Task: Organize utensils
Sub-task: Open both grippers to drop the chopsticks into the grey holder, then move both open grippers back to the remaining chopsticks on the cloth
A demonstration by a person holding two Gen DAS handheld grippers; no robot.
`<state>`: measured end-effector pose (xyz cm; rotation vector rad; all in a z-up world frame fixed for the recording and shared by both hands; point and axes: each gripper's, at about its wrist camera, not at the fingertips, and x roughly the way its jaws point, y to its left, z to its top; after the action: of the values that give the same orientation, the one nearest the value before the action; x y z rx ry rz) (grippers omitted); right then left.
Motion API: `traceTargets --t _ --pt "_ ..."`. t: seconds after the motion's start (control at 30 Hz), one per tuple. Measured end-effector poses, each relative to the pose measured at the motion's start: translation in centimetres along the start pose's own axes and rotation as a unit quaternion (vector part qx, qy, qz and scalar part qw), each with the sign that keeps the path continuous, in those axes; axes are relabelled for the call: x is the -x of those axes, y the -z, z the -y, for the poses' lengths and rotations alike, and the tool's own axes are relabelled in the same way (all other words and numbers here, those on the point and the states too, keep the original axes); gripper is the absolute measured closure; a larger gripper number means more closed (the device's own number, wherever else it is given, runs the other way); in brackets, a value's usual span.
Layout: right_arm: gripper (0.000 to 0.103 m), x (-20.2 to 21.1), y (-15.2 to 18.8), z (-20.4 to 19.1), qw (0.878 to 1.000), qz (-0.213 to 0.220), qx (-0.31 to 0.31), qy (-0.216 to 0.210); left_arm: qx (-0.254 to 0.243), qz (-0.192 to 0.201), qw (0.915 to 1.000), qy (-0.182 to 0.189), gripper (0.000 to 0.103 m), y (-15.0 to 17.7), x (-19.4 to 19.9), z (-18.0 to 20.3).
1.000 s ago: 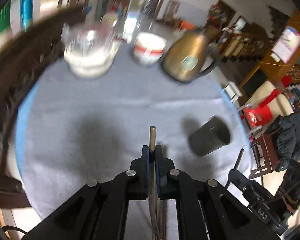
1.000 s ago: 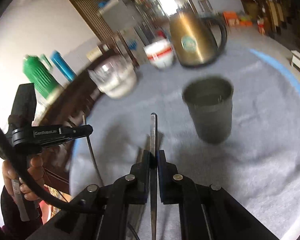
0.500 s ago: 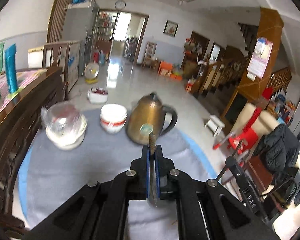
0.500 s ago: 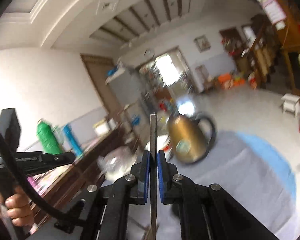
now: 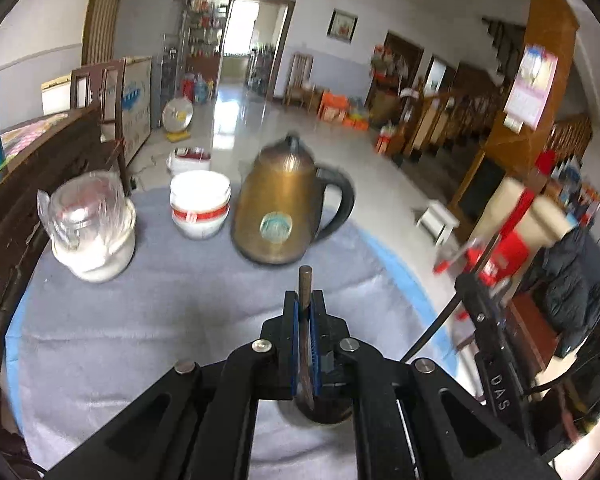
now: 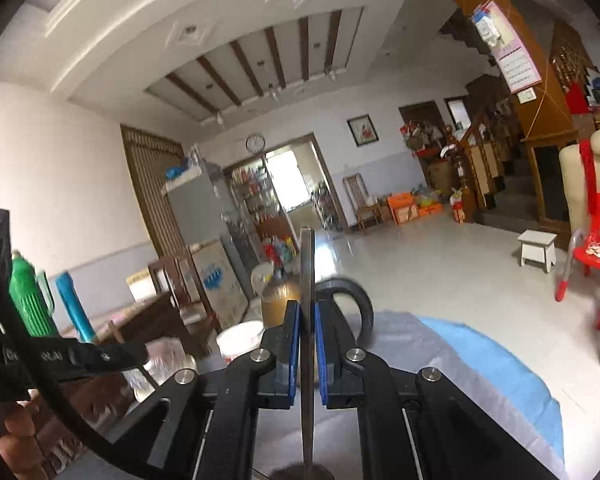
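In the left wrist view, my left hand-held gripper (image 5: 305, 300) pinches a brown utensil (image 5: 305, 284) upright above the dark cup (image 5: 324, 414) on the grey surface (image 5: 140, 320); I should lower it straight. "DAS" shows on the other tool. In the right wrist view, my right hand-held gripper (image 6: 307, 316) pinches a flat metal utensil (image 6: 307, 264), cup rim (image 6: 300, 472) below.

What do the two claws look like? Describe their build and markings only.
Both are black and angular. The left claw and right claw have blue pads and silver pivot bolts. White lettering marks the black handles, and a black cable trails off.
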<state>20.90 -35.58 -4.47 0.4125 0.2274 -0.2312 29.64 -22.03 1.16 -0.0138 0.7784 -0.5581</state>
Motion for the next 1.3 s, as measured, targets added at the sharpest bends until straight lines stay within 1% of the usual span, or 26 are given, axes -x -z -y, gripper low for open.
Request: traceTargets --t 0.07,0.1,0.13,0.17,0.2,0.23,0.27,0.3,0.33,0.37,0.47,0.53,0.6,0.67,0.77,0.8,0.87,0.9,0.97,1.03,1.2,1.3 --pt "0.094 -0.4 1.1 0.2 1.0 -0.027 -0.001 -0.003 -0.004 -0.024 0.9997 0.002 0.098 0.8 -0.5 -0.3" --pt "0.092 -0.6 1.6 0.3 0.999 -0.043 -0.009 -0.006 -0.006 -0.035 0.9994 0.003 0.094 1.1 -0.5 -0.6" --pt "0.092 -0.5 1.9 0.7 0.998 -0.06 -0.02 -0.01 -0.01 -0.047 0.9988 0.002 0.085 1.7 -0.4 -0.9" --pt "0.091 -0.1 2.3 1.4 0.997 -0.074 -0.028 -0.012 -0.014 -0.05 0.9987 -0.002 0.078 2.0 0.0 -1.1" --pt "0.09 0.4 2.6 2.0 0.995 -0.09 -0.037 -0.015 -0.018 -0.047 0.9987 -0.007 0.061 2.5 0.6 -1.6" --pt "0.087 0.8 2.8 2.2 0.994 -0.1 -0.043 -0.019 -0.021 -0.039 0.999 -0.013 0.051 3.2 1.6 -2.2" --pt "0.079 1.5 3.1 2.7 0.993 -0.106 -0.05 -0.025 -0.022 -0.031 0.9991 -0.016 0.05 3.8 2.3 -2.8" --pt "0.074 2.1 3.6 3.3 0.992 -0.107 -0.054 -0.03 -0.022 -0.023 0.9992 -0.021 0.05 4.6 3.4 -3.7" --pt "0.066 3.1 3.8 3.7 0.992 -0.104 -0.06 -0.038 -0.022 -0.019 0.9992 -0.028 0.049 5.3 4.3 -4.6" --pt "0.063 4.4 4.5 4.1 0.992 -0.096 -0.066 -0.048 -0.021 -0.016 0.9988 -0.041 0.048 6.2 5.1 -5.7" --pt "0.063 7.9 6.2 4.4 0.99 -0.087 -0.075 -0.082 -0.012 -0.016 0.9954 -0.093 0.046 9.8 6.5 -8.9" --pt "0.063 9.8 8.3 3.6 0.989 -0.091 -0.064 -0.101 -0.008 -0.029 0.9931 -0.113 0.046 12.1 6.6 -10.3" --pt "0.063 10.4 10.4 2.7 0.986 -0.108 -0.053 -0.119 -0.006 -0.044 0.9889 -0.141 0.046 15.1 6.3 -11.3" --pt "0.063 10.3 12.7 1.9 0.982 -0.13 -0.043 -0.13 -0.007 -0.052 0.9856 -0.161 0.046 17.5 5.9 -11.6" --pt "0.063 9.6 15.5 1.1 0.979 -0.148 -0.038 -0.137 -0.014 -0.039 0.9798 -0.196 0.046 20.3 5.4 -11.3" --pt "0.063 9.3 16.1 1.1 0.977 -0.155 -0.043 -0.137 -0.015 -0.039 0.9784 -0.202 0.046 20.8 5.2 -11.1" --pt "0.063 8.0 17.7 1.3 0.971 -0.179 -0.068 -0.146 -0.017 -0.045 0.9782 -0.202 0.046 21.8 4.7 -11.0" --pt "0.063 7.6 18.4 1.4 0.971 -0.185 -0.07 -0.138 -0.021 -0.044 0.9775 -0.205 0.046 22.0 4.5 -10.9" --pt "0.063 7.0 19.3 1.6 0.972 -0.191 -0.057 -0.123 -0.032 -0.038 0.9733 -0.224 0.046 22.5 4.4 -10.6" --pt "0.063 6.7 20.0 2.2 0.972 -0.201 -0.061 -0.108 -0.037 -0.037 0.9726 -0.227 0.046 22.6 4.4 -10.5" --pt "0.063 6.3 20.4 2.3 0.969 -0.213 -0.065 -0.103 -0.036 -0.025 0.9712 -0.234 0.043 22.1 4.5 -10.6" --pt "0.063 6.3 20.9 2.0 0.97 -0.217 -0.054 -0.101 -0.039 -0.028 0.971 -0.234 0.042 22.2 4.3 -10.4"
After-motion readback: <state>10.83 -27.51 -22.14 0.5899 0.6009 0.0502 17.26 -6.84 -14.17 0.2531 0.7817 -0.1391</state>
